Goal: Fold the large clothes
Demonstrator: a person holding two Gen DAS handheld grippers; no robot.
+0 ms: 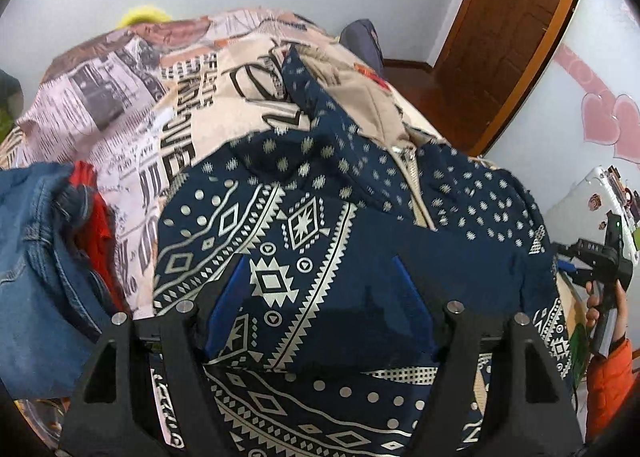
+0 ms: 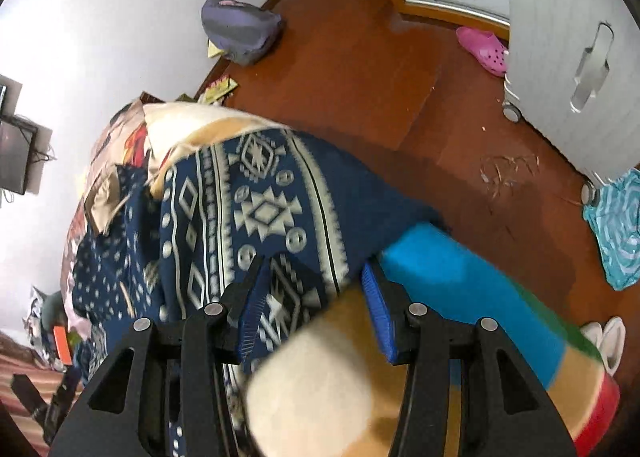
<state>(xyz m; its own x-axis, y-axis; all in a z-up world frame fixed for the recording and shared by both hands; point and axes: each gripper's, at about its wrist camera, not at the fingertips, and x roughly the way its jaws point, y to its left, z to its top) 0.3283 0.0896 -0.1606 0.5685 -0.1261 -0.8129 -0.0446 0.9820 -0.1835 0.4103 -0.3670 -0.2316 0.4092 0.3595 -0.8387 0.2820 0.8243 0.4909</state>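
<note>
Navy cloth with a cream geometric print fills the space between the blue pads of the left gripper, whose jaws stand spread wide above the garment; nothing is pinched there. The right gripper is likewise spread, its fingers straddling an edge of the same garment where it droops over the side of the bed; no pinch is made yet, though motion blur limits certainty. The garment lies bunched across the near end of the bed, its beige lining and zip turned out toward the far side.

Judgement: the step in hand is taking hold of an edge before folding. To do it well, each gripper should close on a single layer at a hem or corner, not on a bunched ridge, and both should draw the cloth flat before turning it over.

Obstructions: a pile of denim and red clothing sits just beside the garment on the left and could be caught in the fold. A blue and beige blanket lies under the overhanging edge. On the floor, well apart, lie a pink clog, a purple bag and a turquoise cloth.
</note>
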